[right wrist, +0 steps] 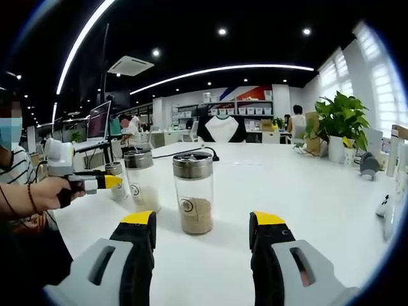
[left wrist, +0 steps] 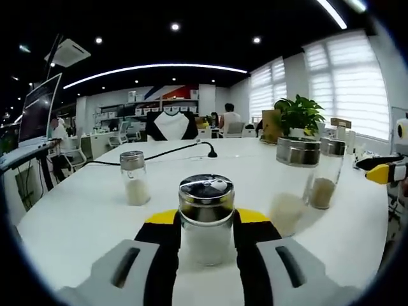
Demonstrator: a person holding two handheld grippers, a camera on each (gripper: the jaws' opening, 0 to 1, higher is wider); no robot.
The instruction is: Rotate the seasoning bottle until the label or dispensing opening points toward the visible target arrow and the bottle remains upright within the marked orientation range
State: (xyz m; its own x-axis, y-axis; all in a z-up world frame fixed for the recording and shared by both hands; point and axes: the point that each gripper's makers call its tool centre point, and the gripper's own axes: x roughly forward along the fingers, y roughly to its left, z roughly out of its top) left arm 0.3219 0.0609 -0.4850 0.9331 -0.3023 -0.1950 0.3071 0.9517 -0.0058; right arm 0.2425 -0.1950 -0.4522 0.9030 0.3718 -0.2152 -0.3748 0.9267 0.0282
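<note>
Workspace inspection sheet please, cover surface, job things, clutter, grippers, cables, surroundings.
Surface: white table, bare near the front.
Job's things: seasoning bottle upright between the left gripper jaws; no target arrow seen.
Clutter: small shaker, two tall jars, potted plant; right gripper view shows a brown-filled jar.
Grippers: left closed around the bottle; right gripper open, short of the jar.
Cables: black cable across the table.
Surroundings: office, window blinds, monitor.
</note>
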